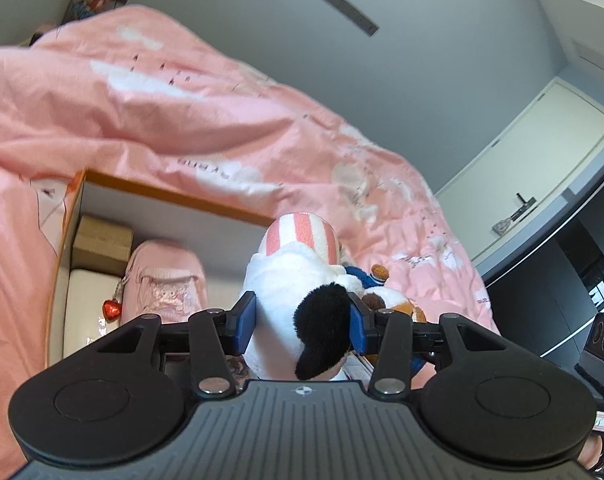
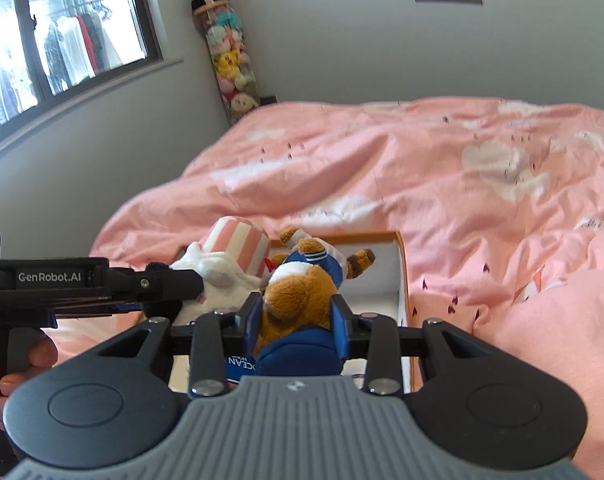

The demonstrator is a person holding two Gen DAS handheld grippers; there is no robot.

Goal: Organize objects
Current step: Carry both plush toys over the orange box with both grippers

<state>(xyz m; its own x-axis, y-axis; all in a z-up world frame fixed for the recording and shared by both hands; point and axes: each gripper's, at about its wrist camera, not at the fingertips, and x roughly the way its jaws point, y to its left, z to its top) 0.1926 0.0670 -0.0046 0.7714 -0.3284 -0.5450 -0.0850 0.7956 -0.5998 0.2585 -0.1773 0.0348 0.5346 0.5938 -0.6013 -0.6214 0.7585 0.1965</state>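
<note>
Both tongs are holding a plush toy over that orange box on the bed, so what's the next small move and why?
Probably lower both toys into the orange box. The left tongs grip the white plush with a black ear, the right tongs the brown plush in blue, both above its open white interior, where a pink bag already lies.

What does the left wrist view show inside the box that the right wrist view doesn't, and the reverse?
Only the left wrist view: a pink pouch with a red heart charm and a small brown cardboard carton inside the orange-rimmed box.

Only the right wrist view: the window, a tall clear tube of plush toys, and the person's hand.

Both: the white plush with pink-striped hat in the left tool, the brown plush in blue outfit in the right tool, and the pink quilt.
</note>
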